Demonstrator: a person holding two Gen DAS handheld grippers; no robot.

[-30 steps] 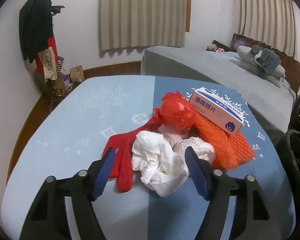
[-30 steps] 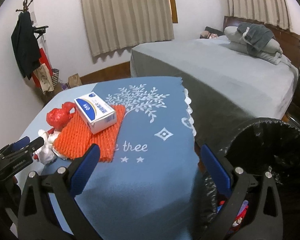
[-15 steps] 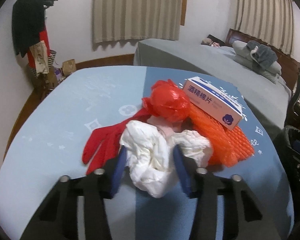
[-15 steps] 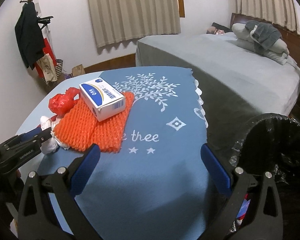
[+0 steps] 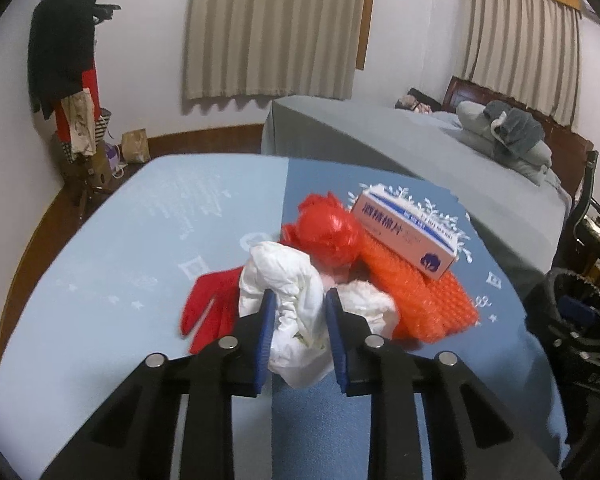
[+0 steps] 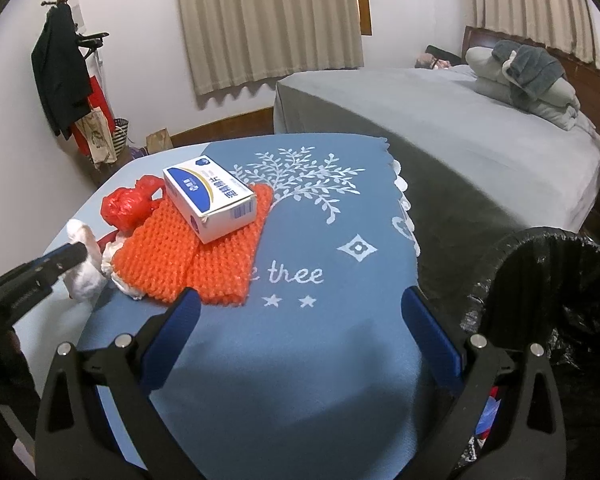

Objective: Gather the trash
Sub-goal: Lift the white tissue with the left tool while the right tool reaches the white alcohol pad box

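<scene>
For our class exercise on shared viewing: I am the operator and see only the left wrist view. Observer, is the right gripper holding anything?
Observer: No. The right gripper is open over the bare blue tablecloth, with nothing between its jaws.
Operator: Where is the bin's mouth?
Observer: The round bin with the black plastic liner stands off the table's edge, just right of the right gripper, with its mouth open upward.
Operator: How does my grip look from there?
Observer: The left gripper, jaws closing, has the crumpled white plastic bag between them. The bag bulges out above and below the finger.
</scene>
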